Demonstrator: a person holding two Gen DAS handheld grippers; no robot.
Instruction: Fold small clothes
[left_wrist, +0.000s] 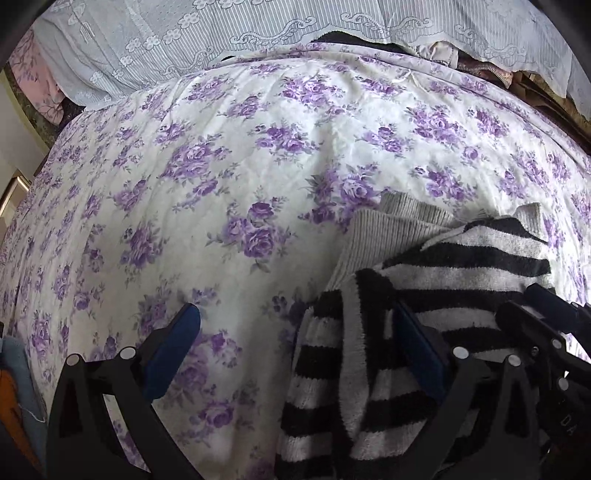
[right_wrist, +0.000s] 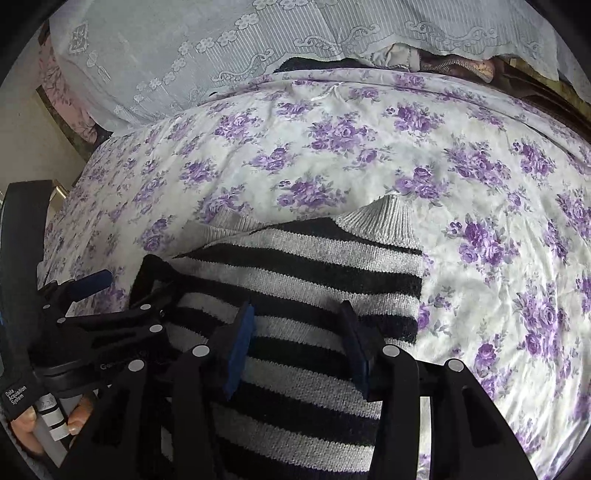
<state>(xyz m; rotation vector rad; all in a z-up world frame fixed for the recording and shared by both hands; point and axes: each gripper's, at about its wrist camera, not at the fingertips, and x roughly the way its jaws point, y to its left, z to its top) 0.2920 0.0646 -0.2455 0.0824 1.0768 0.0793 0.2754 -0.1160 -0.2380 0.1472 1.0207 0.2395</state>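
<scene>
A black-and-grey striped knit sweater (right_wrist: 303, 266) with grey ribbed cuffs lies on the floral bedspread (right_wrist: 332, 147). It also shows in the left wrist view (left_wrist: 461, 266). My left gripper (left_wrist: 295, 332) is open over the sweater's left edge; its right finger (left_wrist: 417, 347) rests against a raised striped fold, its left finger (left_wrist: 173, 343) is over the bedspread (left_wrist: 221, 166). My right gripper (right_wrist: 299, 339) is open, its fingers straddling the sweater's body without pinching it. The left gripper also appears in the right wrist view (right_wrist: 122, 295) at the sweater's left edge.
A white lace-trimmed cloth (right_wrist: 221, 48) hangs along the far side of the bed, with dark and beige items (right_wrist: 406, 59) under its hem. The bed's left edge (left_wrist: 33, 177) drops toward a pale floor. Blue and orange fabric (left_wrist: 14, 391) sits at the left.
</scene>
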